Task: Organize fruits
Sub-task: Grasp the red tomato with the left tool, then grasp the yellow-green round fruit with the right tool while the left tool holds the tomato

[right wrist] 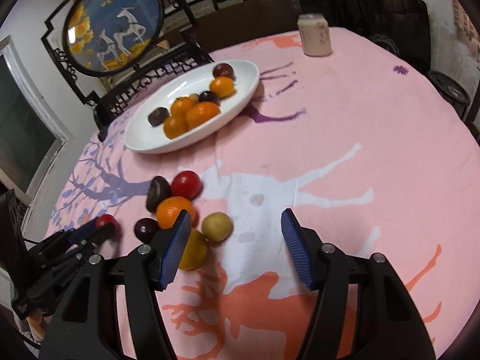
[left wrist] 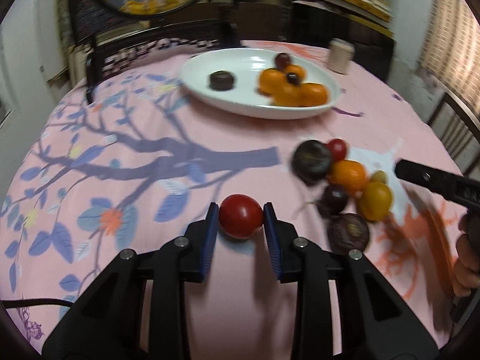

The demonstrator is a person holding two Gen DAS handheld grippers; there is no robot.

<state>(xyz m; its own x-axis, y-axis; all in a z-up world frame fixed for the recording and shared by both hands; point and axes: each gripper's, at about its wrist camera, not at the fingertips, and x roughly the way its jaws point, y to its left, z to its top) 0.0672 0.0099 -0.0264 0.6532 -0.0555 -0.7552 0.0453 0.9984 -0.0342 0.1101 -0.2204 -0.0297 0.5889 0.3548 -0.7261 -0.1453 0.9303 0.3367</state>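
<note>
I see the left hand-held gripper (left wrist: 241, 221) clamping a red fruit (left wrist: 241, 220) on the pink-clothed bench (left wrist: 210, 138). The right hand-held gripper (right wrist: 236, 225) stands open and empty. A framed round screen (right wrist: 112, 24) stands behind the white dish (right wrist: 240, 102).

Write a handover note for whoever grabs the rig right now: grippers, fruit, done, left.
Left gripper: shut on the red fruit, low over the pink tablecloth.
Right gripper: open, empty, beside the loose pile.
White dish: already holds several orange fruits and a few dark ones.
Still on the cloth: another red fruit, an orange, yellow ones and dark ones.
A can stands at the far edge, not part of the job.
Left: probably carry the held fruit to the dish, then clear the pile.
</note>
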